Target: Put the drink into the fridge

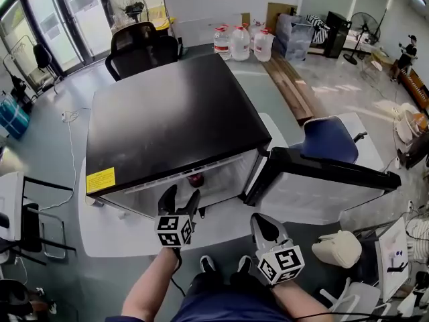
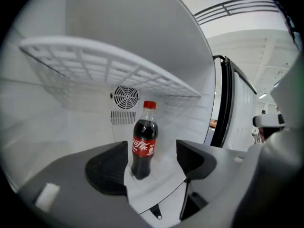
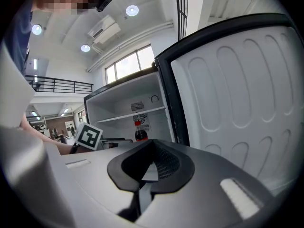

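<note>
"Standing on its own, is it?"

"Yes. The cola bottle (image 2: 143, 141) is upright on the floor of the fridge (image 1: 167, 106), under the wire shelf (image 2: 109, 65) and out in front of the fan grille (image 2: 126, 97). The left gripper (image 1: 182, 193) is at the fridge mouth with its jaws spread wide, one on each side of the bottle. I can see a gap on both sides, so it grips nothing."

"And the other one?"

"The right gripper (image 1: 263, 225) hangs low in front of the open door (image 1: 322, 180). Its jaws are pressed together with nothing between them."

"So what could go wrong from here?"

"The bottle is tall and narrow, and the pads flank its lower half. If the left gripper comes out crooked or swings sideways, a pad may clip the bottle and tip it over. Then it could roll towards the opening. Lifting while backing out might also catch the shelf overhead."

"The door?"

"It stands wide, and the left gripper sits in the opening. If the door swings before that gripper is clear, it would pinch it. I also judge that a hard slam could rock the bottle, since nothing props it. With its jaws clenched, the right gripper can only push the door, and a careless shove is the likely cause."
</note>
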Motion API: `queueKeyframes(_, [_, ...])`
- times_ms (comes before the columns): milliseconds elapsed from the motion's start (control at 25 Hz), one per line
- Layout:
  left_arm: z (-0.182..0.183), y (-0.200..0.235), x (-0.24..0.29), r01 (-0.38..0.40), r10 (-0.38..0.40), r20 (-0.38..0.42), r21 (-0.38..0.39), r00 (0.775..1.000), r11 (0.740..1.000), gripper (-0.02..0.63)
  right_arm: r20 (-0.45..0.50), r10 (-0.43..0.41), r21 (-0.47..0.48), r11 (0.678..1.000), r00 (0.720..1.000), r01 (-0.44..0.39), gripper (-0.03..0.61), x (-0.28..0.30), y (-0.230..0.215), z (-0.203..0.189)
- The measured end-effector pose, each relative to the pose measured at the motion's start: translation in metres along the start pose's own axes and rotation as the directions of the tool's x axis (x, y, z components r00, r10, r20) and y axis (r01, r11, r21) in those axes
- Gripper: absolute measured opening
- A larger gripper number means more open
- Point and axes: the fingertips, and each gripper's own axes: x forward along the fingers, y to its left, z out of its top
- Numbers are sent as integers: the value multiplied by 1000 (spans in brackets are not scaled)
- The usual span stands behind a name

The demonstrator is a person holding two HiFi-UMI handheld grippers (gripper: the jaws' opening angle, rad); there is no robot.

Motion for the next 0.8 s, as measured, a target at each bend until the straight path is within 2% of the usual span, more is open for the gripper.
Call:
queueKeyframes(120, [13,-6,-30,-60,59,58,11,997,998,319,12,44,-7,999,999,-44,6,9,1,7])
queueKeyframes(320, [27,-32,-68,-59,59,95,-5,994,998,318,36,132,-23,991,991,-131,6,21,10,20])
queueKeyframes(520, [40,-66,-107,-43,47,156,-25,987,999,181,58,211,-76,975,976,-207,6,20,26,36])
queueKeyframes(680, [48,-77,-129,-70,76,211,-33,975,997,29,57,256,-104,963,965,-249,6,20,36,42])
queueKeyframes(800, [55,-76,-138,-100,102,235,-19,967,995,14,45,268,-126,957,962,-260,6,22,41,43])
